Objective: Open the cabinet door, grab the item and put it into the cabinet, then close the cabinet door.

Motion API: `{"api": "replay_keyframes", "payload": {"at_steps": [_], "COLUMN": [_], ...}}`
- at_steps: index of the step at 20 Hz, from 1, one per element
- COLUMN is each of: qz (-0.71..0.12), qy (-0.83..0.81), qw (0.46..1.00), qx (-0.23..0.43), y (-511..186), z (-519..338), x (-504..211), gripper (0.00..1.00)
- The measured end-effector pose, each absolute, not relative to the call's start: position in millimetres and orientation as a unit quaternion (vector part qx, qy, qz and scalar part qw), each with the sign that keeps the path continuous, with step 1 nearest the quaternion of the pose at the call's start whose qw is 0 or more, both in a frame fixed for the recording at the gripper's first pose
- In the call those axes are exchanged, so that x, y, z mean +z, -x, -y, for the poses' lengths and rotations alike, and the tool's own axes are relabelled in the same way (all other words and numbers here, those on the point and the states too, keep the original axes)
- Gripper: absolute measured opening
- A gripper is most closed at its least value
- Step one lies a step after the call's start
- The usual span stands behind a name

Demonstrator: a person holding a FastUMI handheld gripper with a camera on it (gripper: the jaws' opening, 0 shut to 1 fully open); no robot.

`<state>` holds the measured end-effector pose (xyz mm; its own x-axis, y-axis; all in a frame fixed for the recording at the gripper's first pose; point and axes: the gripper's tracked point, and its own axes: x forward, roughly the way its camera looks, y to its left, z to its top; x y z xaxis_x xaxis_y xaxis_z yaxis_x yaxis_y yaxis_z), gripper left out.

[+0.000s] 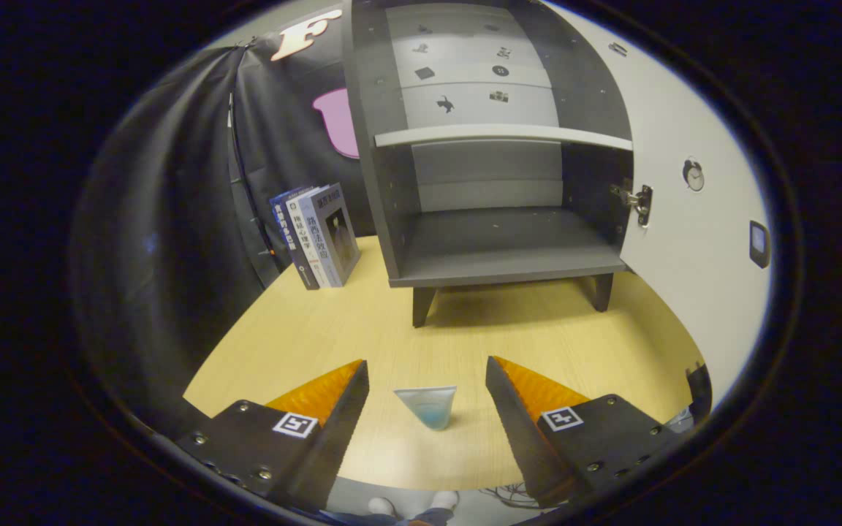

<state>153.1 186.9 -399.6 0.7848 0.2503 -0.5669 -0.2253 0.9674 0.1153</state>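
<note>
Jaws of the gripper gape wide around a small cup on the table; beyond, the cabinet stands open.

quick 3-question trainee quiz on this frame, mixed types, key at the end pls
1. True or false: the cabinet door is open.
2. The small translucent cup sits: A) on the cabinet's lower shelf B) on the table between the gripper fingers C) beside the books.
3. Fill in: the gripper's fingers are ____, touching nothing.

Key: 1 true; 2 B; 3 open.
</note>
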Motion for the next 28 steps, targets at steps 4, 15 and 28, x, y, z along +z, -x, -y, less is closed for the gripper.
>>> {"api": "replay_keyframes", "payload": {"at_steps": [4, 15, 28], "qz": [-0.329, -0.344, -0.253], "qy": [-0.019, -0.032, -0.015], "qw": [0.936, 0.928, 0.958], "qx": [0.122, 0.138, 0.137], "y": [-155.6, -156.8, -189.4], "z": [-188.5, -196.5, -162.3], "x": [-437.9, -459.6, -319.4], "gripper": [0.96, 0.57, 0.51]}}
